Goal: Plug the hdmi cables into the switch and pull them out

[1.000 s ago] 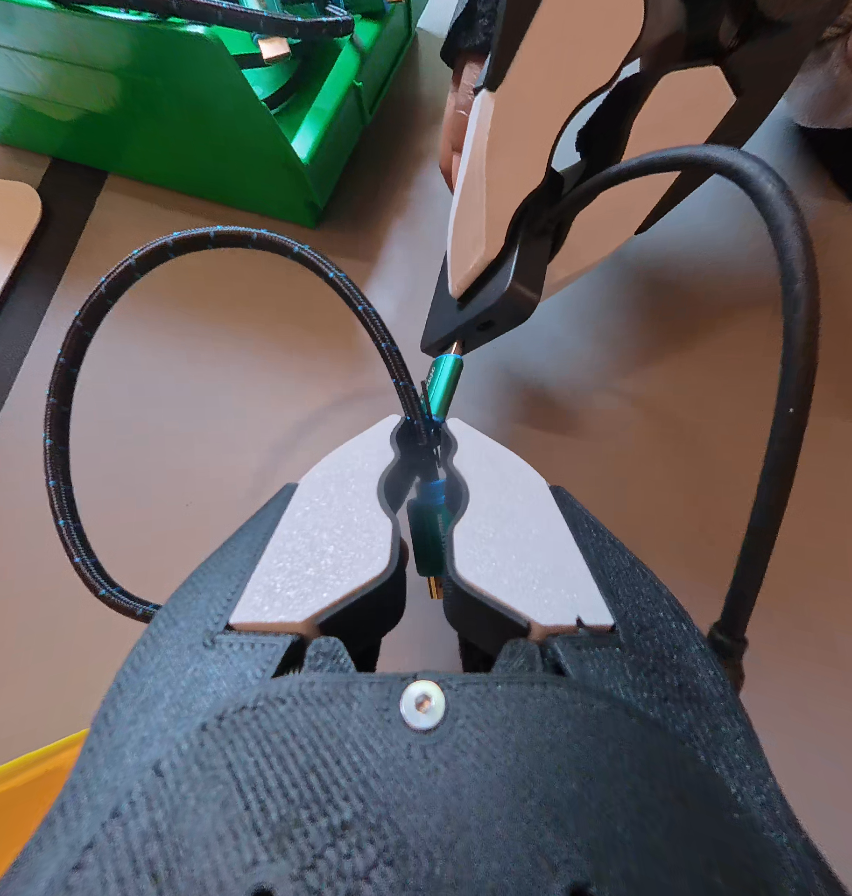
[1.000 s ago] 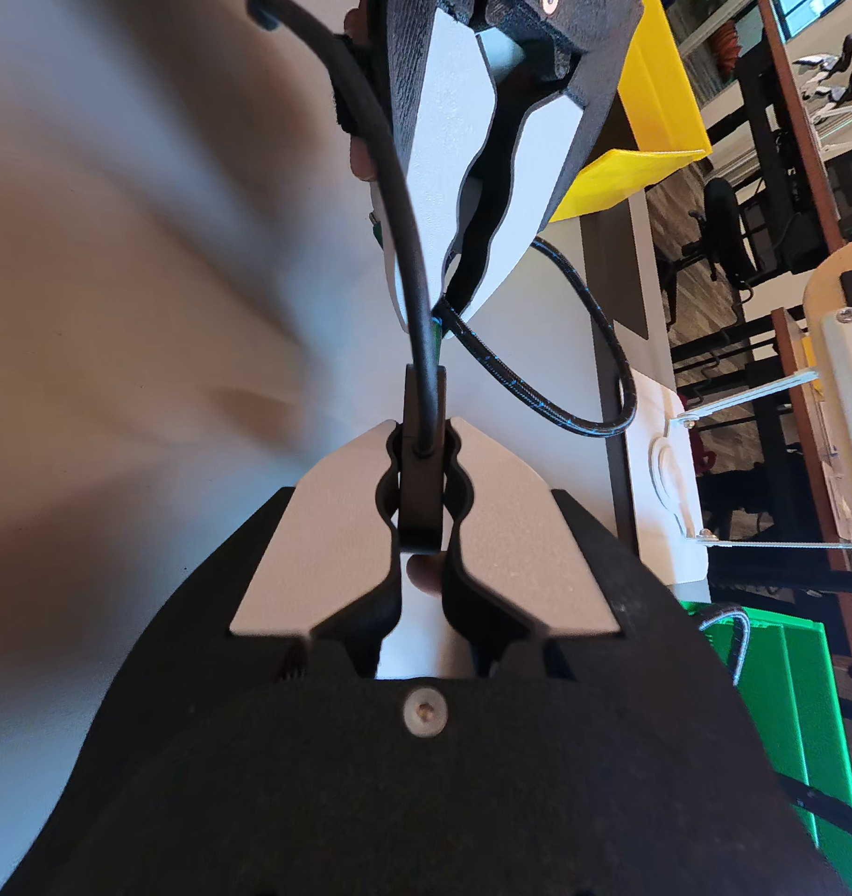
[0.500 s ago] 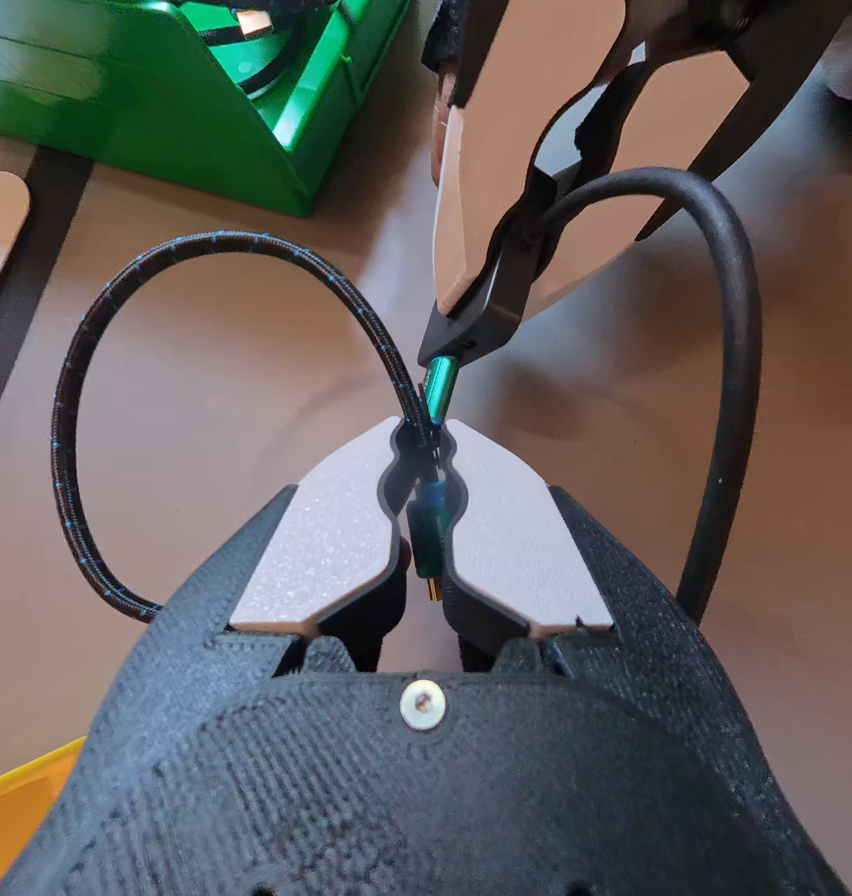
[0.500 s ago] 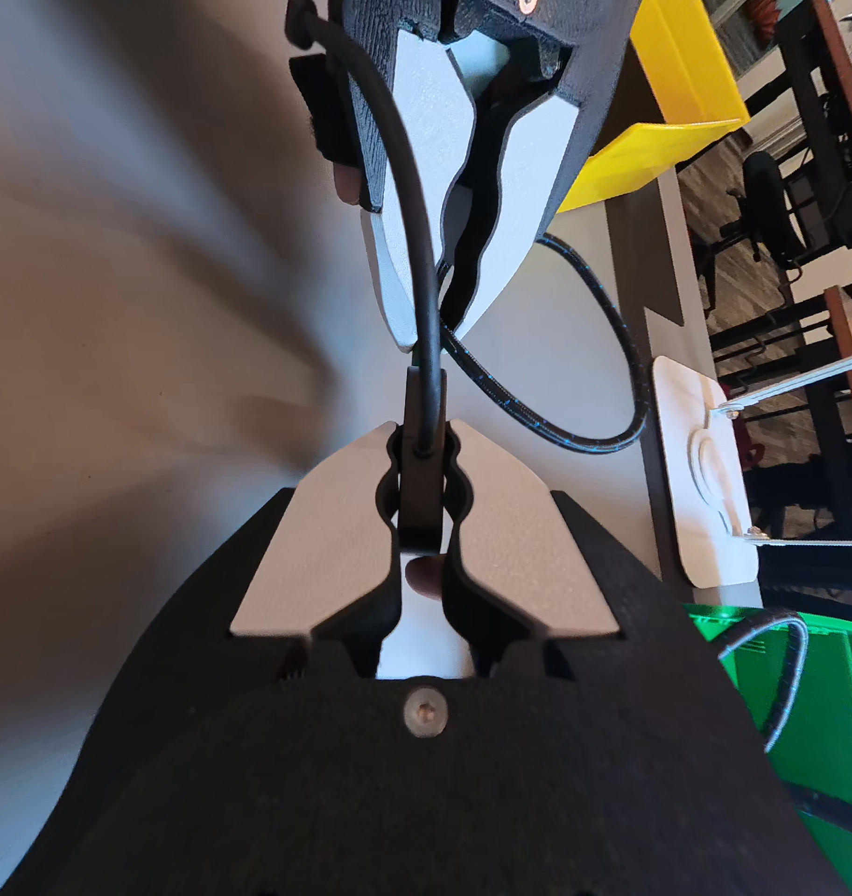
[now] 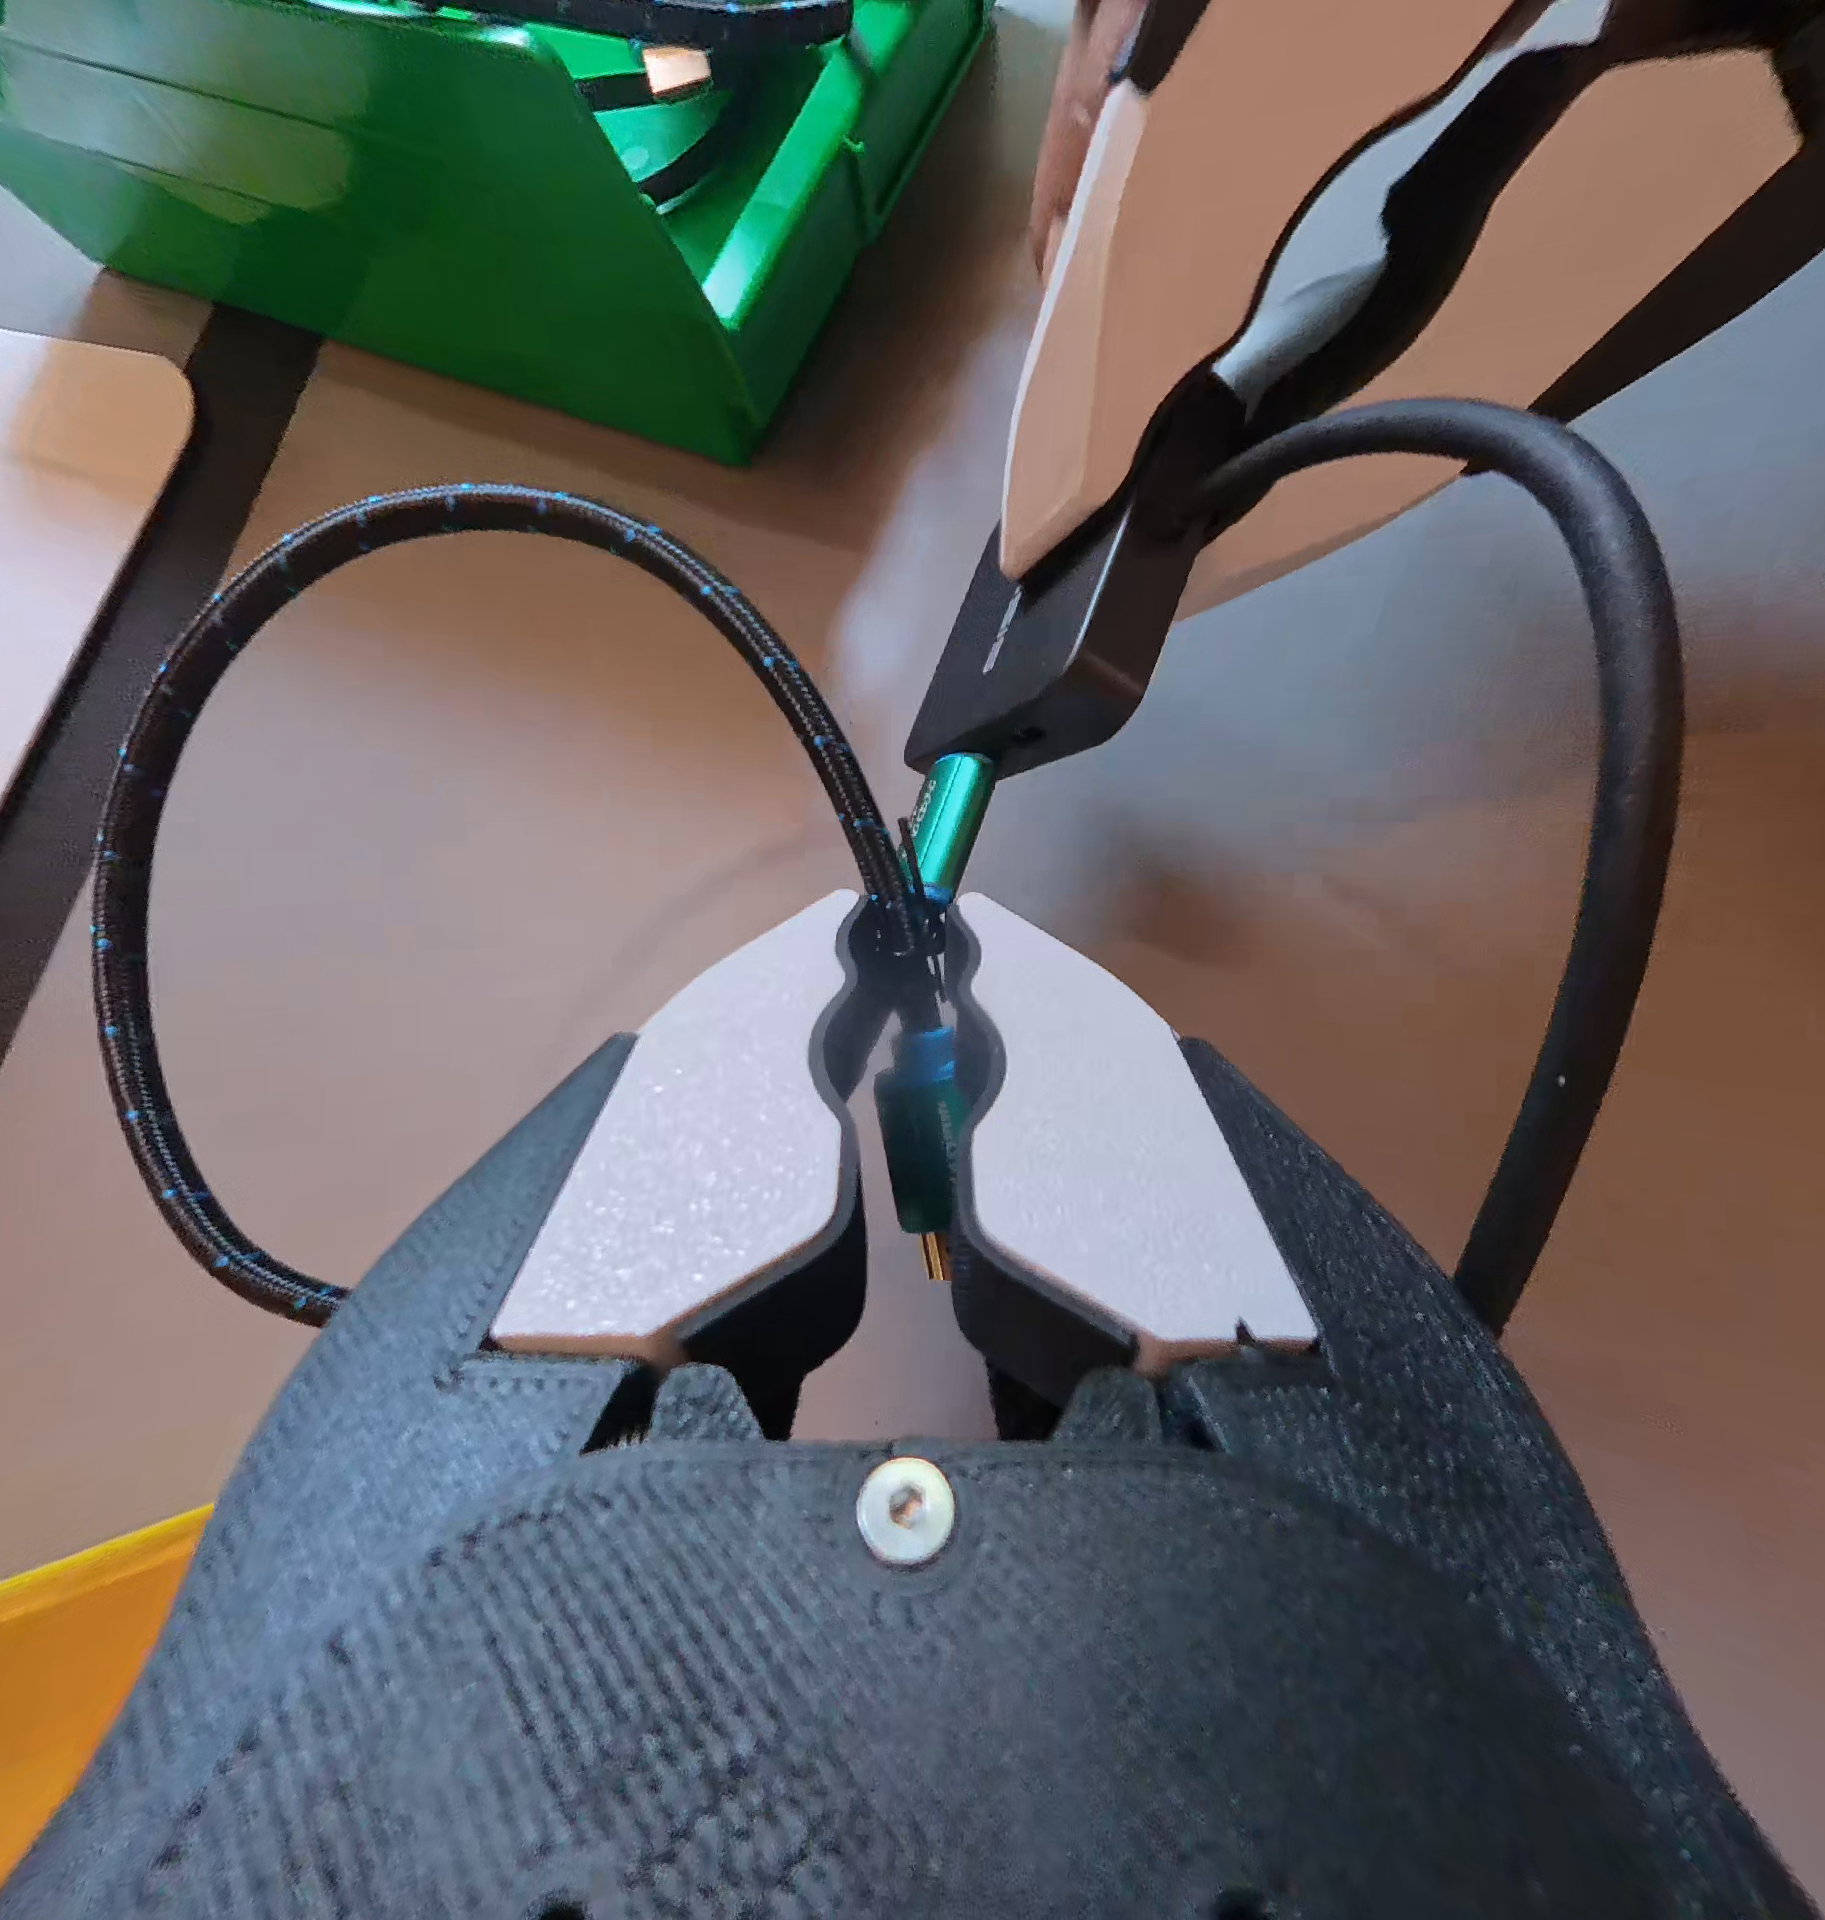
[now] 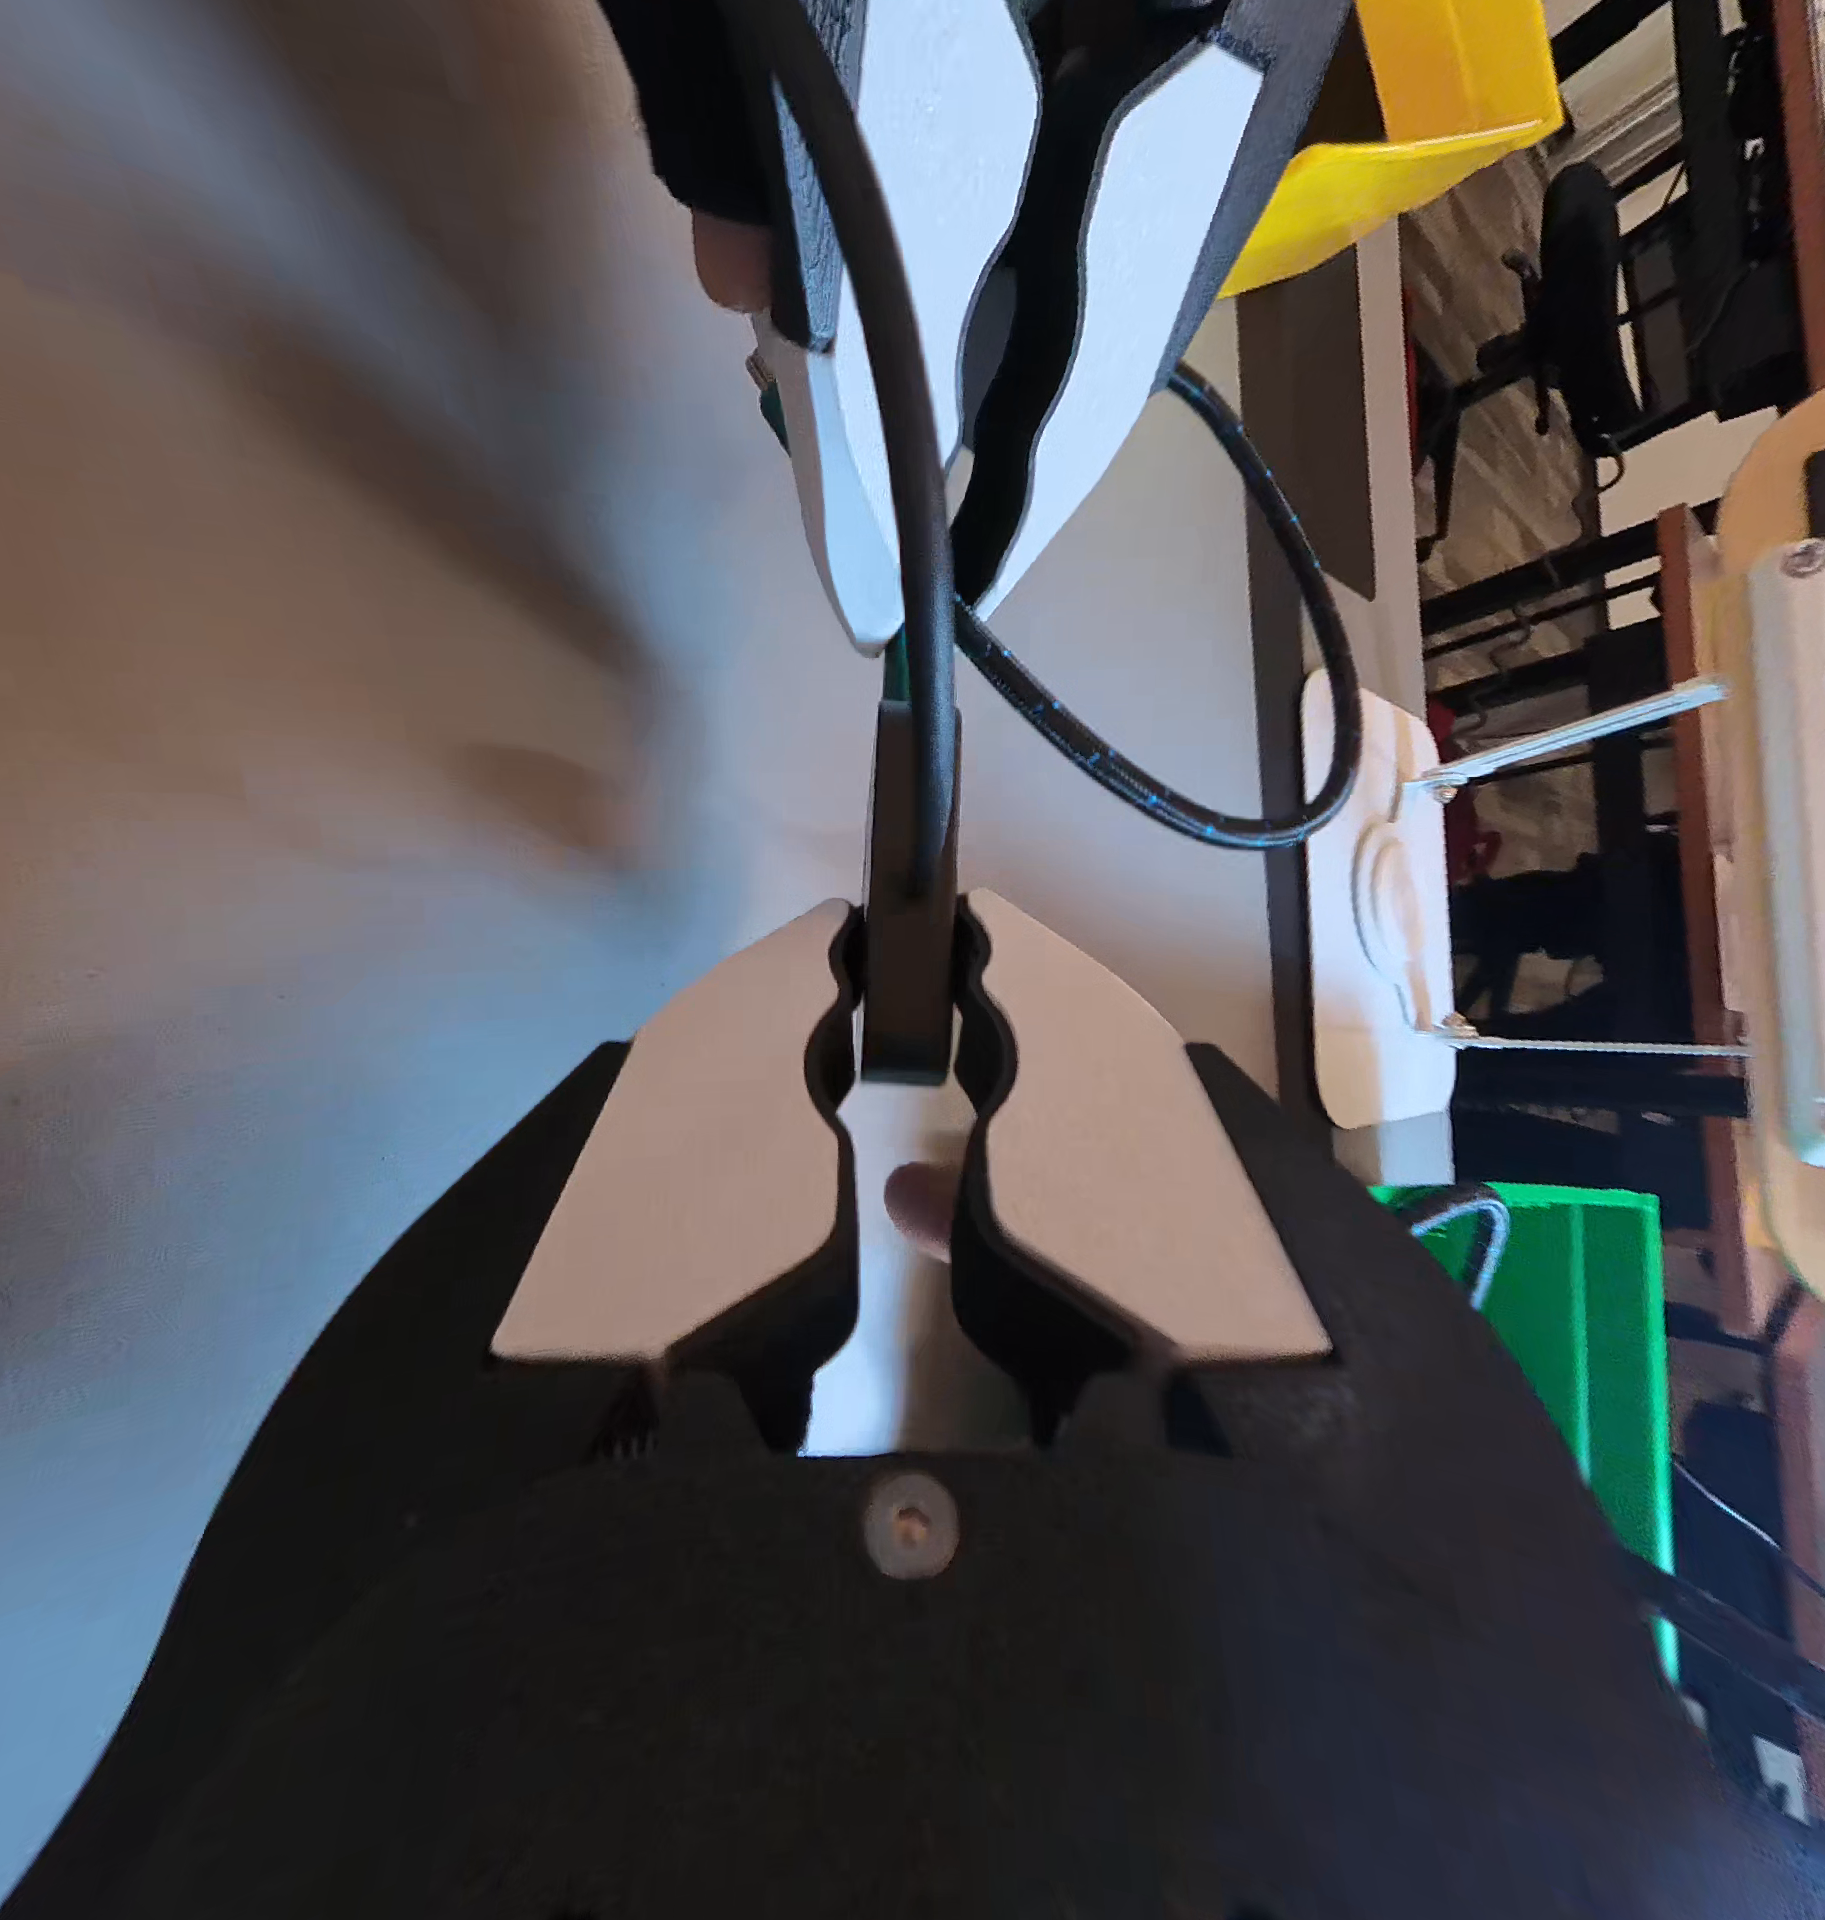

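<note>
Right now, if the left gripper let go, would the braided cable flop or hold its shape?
Probably springy rather than limp: the braided cable stands in a smooth open loop. It looks light, carried by the left gripper alone. Its green plug at the switch might keep it hanging.

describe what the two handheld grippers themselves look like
Both match: the left gripper and right gripper each have a black, coarsely textured printed body, a silver screw at its centre, and two pale grey speckled fingers with wavy black inner edges. A dark sleeve cuff shows behind the far gripper.
</note>
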{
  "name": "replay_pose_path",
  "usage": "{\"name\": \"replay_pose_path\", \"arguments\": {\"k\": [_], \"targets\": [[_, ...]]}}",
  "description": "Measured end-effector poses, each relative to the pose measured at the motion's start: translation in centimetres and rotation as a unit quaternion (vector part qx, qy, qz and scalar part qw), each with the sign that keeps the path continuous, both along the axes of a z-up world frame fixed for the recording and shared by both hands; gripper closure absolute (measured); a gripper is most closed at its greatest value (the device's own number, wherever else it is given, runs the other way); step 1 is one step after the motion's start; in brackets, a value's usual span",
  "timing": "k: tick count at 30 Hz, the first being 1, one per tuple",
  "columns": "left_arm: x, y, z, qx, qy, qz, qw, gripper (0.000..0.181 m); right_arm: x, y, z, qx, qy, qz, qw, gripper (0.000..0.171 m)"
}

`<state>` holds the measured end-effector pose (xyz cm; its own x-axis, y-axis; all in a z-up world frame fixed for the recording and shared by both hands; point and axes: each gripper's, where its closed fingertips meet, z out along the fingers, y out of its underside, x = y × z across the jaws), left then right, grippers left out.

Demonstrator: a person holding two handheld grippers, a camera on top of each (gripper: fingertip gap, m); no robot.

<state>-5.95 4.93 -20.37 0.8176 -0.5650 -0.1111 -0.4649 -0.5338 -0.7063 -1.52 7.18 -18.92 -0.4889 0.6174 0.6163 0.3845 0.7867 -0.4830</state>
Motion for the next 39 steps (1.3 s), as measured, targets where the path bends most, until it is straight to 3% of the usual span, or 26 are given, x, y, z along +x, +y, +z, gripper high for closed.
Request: {"name": "replay_pose_path", "arguments": {"k": [4,7,12,13,15,19,24,30,35,39], "targets": [[0.1,-0.1,0.8,0.012,-0.02,-0.006,1.0,0.169,0.3,-0.3,1.3,0.012,0.01,0.006,1.0,0.157],[-1.4,0.2,3.2,0.055,-0.025,0.017,0.998,0.162,0.9,0.7,4.3,0.043,0.038,-0.006,0.998,0.157],[-2.9,-0.4,14.0,0.225,-0.165,0.041,0.959,0.135,1.6,0.4,14.5,0.062,0.152,0.007,0.986,0.156],[-3.1,-0.9,15.9,0.259,-0.162,0.045,0.951,0.136,1.5,0.7,16.0,0.089,0.154,0.003,0.984,0.156],[-4.2,-2.0,18.7,0.331,-0.105,0.068,0.935,0.156,1.1,3.2,19.0,0.181,0.152,-0.043,0.971,0.157],[-5.6,-4.3,22.2,0.384,-0.111,0.083,0.913,0.158,0.7,9.5,22.7,0.255,0.115,-0.12,0.953,0.157],[-6.9,-4.5,22.5,0.39,-0.116,0.096,0.908,0.16,0.7,19.5,20.7,0.284,-0.021,-0.216,0.934,0.157],[-6.9,-3.9,21.6,0.385,-0.064,0.092,0.916,0.161,0.8,27.7,12.2,0.292,-0.153,-0.272,0.904,0.156],[-7.8,-4.0,21.0,0.378,-0.047,0.097,0.92,0.16,2.4,30.5,7.9,0.261,-0.236,-0.305,0.885,0.153],[-8.9,-4.1,20.8,0.375,-0.054,0.103,0.92,0.159,5.1,31.3,8.4,0.228,-0.286,-0.342,0.866,0.14]]}}
